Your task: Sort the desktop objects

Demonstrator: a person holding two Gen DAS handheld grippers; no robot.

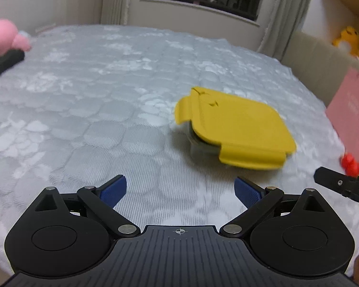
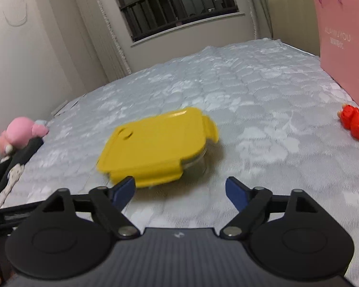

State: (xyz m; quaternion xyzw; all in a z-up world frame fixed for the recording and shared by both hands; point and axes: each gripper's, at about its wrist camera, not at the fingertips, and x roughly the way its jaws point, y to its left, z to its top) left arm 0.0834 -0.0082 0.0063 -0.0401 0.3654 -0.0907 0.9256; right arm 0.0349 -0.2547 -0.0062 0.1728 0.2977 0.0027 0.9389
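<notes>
The sorting looks close to done, as far as these views show. The box (image 1: 234,134) sits shut on the quilt (image 1: 95,91), its yellow lid (image 2: 155,143) seated and the near clasp folded down; the far flap on its short side sticks up, so it may not be latched. The glass base shows only as a thin dark band under the lid, and what lies inside cannot be told.

Going left to right from the left claw (image 1: 180,191): a pink plush (image 1: 2,38) lies well off to its far left on a dark thing, the box lies just ahead and to its right, and a red toy (image 1: 350,165) sits far right beside a pink bag (image 1: 351,117). That claw stands wide and empty.

The right claw (image 2: 179,189) is also spread wide with nothing between its fingers; the box is just ahead, slightly left, its near edge by the left fingertip (image 2: 125,187), apart from it. The red toy and plush remain loose, so they may be left to sort.
</notes>
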